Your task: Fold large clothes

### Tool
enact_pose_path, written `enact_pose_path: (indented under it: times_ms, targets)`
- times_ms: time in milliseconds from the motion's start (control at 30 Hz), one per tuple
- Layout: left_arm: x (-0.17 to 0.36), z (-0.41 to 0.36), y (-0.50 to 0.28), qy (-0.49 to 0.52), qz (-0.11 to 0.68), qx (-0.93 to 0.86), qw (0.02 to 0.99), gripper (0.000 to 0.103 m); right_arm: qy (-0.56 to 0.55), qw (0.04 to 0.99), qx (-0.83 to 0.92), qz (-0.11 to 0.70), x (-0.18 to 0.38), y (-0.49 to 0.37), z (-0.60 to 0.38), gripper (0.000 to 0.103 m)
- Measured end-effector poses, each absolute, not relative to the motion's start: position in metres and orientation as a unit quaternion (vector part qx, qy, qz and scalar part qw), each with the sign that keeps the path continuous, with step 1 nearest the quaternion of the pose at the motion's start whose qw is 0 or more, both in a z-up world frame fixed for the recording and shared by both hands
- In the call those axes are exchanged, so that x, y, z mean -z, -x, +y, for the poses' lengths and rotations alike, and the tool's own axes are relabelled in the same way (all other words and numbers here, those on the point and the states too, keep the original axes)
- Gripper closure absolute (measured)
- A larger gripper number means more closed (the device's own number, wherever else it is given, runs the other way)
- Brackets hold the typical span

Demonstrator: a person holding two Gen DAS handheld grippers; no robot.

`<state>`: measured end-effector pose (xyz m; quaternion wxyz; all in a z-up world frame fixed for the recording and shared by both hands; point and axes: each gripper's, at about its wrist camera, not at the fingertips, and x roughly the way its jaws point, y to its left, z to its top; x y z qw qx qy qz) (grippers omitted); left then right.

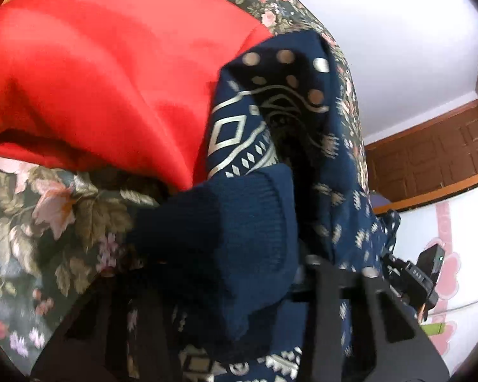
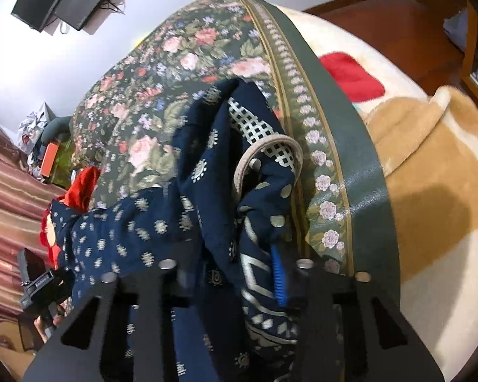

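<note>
Navy patterned sweater [image 1: 271, 121] fills both views: the left tool [image 1: 239, 286] grips its ribbed cuff, the right tool [image 2: 235, 273] pinches bunched cloth near the collar. It hangs over the floral bedspread [image 2: 175, 63], beside a red garment [image 1: 95, 63]. Spreading looks unfinished; next, lay it flat.

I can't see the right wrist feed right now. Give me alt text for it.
A navy patterned sweater hangs bunched between the fingers of the right gripper, above a floral bedspread. A tan blanket lies to the right, with something red on the cream part behind it.
</note>
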<state>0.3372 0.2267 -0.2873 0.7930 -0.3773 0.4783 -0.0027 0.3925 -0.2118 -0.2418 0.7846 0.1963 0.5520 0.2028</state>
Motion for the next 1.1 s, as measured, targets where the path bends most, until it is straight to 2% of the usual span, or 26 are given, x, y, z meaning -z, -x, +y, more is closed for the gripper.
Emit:
enact_pose_path:
  times_ms: [33,67,300,567,800,1100]
  targets:
    - [0.281,0.224,-0.335,0.367,0.478,0.005,0.798,0.077,-0.195,0.789,-0.205,0.546,0.235,-0.390,-0.212,0.077]
    - [0.271,0.218,-0.332,0.350,0.477,0.007,0.806,0.079,-0.195,0.791,-0.206,0.542,0.230,-0.389,-0.211,0.078]
    - [0.188,0.182,-0.309,0.219,0.426,-0.014,0.878,0.082,-0.181,0.817,-0.245,0.489,0.173,-0.373,-0.199,0.080]
    - [0.129,0.199,-0.313,0.197,0.359,-0.043,0.911,0.082,-0.174,0.834,-0.277,0.444,0.136,-0.385,-0.166,0.080]
    - [0.140,0.226,-0.347,0.176,0.364,-0.069,0.912,0.082,-0.153,0.847,-0.261,0.436,0.153,-0.420,-0.133,0.080]
    - [0.202,0.249,-0.387,0.175,0.417,-0.100,0.886,0.077,-0.110,0.851,-0.216,0.467,0.204,-0.447,-0.118,0.080]
